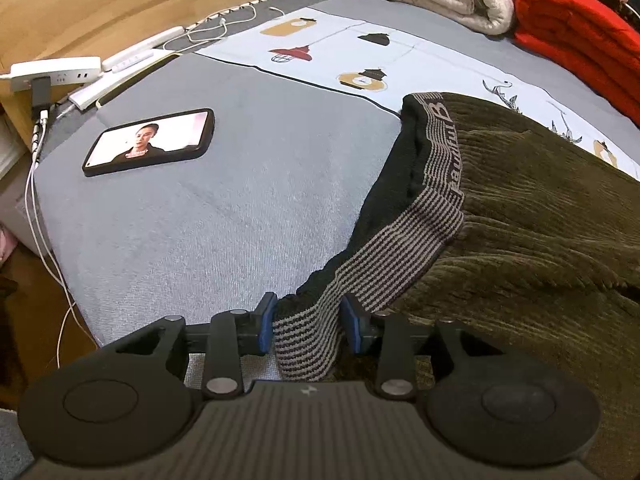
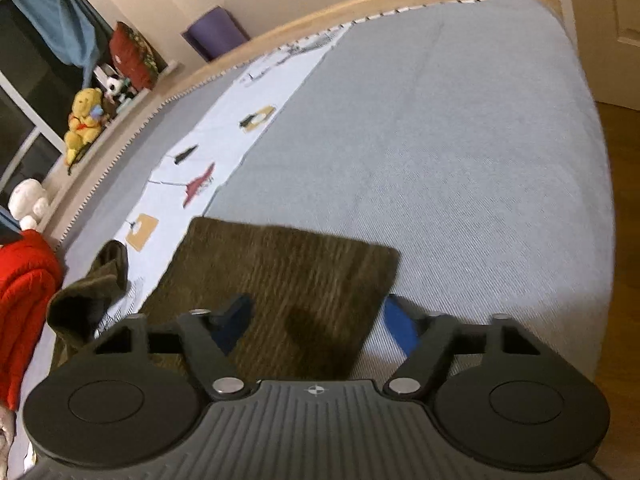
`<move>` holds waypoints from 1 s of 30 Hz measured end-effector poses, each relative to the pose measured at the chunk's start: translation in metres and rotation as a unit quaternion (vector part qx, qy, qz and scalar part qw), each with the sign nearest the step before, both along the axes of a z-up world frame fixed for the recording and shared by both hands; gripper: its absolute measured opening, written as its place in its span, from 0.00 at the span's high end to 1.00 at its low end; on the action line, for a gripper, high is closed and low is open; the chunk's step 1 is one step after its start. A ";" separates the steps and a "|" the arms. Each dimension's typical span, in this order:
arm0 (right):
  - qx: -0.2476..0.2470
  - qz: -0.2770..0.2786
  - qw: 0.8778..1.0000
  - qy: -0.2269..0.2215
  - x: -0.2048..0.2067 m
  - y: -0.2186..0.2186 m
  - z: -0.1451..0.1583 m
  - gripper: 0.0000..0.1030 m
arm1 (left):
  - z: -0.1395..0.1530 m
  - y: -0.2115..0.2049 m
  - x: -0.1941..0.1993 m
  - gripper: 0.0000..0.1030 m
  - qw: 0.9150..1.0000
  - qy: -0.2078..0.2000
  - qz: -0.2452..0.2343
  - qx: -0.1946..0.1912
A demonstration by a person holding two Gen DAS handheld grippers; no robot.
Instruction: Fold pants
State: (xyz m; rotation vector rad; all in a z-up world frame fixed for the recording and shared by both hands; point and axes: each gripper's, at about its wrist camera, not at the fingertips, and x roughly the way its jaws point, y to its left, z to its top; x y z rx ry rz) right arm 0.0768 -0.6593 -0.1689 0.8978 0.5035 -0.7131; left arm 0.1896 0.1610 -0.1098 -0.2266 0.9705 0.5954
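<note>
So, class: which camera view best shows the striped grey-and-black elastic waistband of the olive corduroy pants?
The left wrist view: the striped waistband runs between the left gripper's fingers. The right wrist view shows only corduroy fabric.

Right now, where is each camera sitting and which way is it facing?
Left wrist: on the left gripper, looking down its fingers at the pants' striped waistband, a phone on the bed beyond.
Right wrist: on the right gripper, looking down over the olive pants leg toward the wooden bed frame.
Both show the pants, the bedsheet and the red blanket.
</note>
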 end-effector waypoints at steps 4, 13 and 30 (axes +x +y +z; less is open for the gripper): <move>0.003 0.007 1.000 0.007 -0.001 -0.006 -0.001 0.88 | 0.004 0.000 0.003 0.68 1.000 0.008 -0.007 0.001; -0.023 -0.063 0.997 -0.034 -0.039 -0.005 0.025 0.90 | 0.025 0.007 -0.014 0.76 0.999 0.004 -0.041 -0.029; -0.108 -0.143 0.982 0.063 -0.058 0.022 0.047 0.23 | 0.035 0.002 -0.036 0.12 0.998 -0.019 -0.060 0.006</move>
